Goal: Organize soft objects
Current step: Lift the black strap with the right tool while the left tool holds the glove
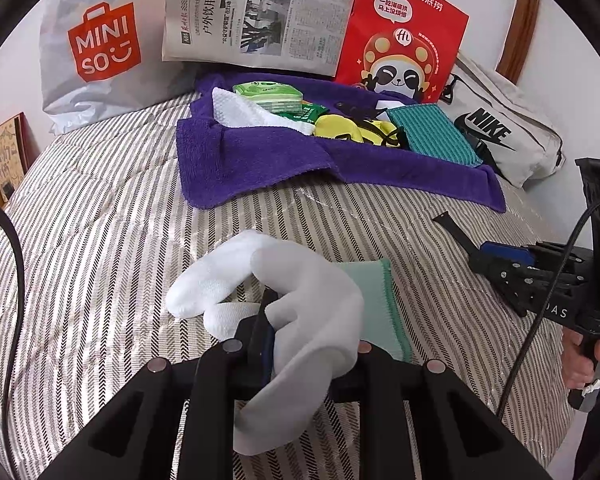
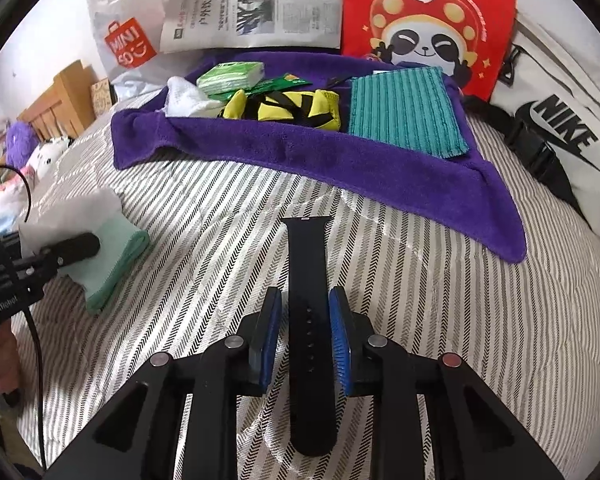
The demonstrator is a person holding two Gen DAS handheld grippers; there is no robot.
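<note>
Striped grey-and-white quilted bed (image 2: 440,280) carries it all. Beyond, the purple terry towel (image 2: 300,152) already holds a teal ribbed cloth (image 2: 404,116), a yellow-and-black pouch (image 2: 284,110), and tissue packs. Left gripper (image 1: 268,320) is clenched on the white sock with mint cuff (image 1: 316,304). Right gripper (image 2: 305,320) is pinching a black rubber watch strap (image 2: 306,264), long axis pointing straight ahead at the towel.

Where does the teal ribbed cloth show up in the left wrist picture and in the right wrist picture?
Left wrist view: teal ribbed cloth, upper right of centre, at the right end of the purple towel.
Right wrist view: upper centre-right, on the same towel.
Shared landmark: the red panda bag standing just behind the cloth.
</note>
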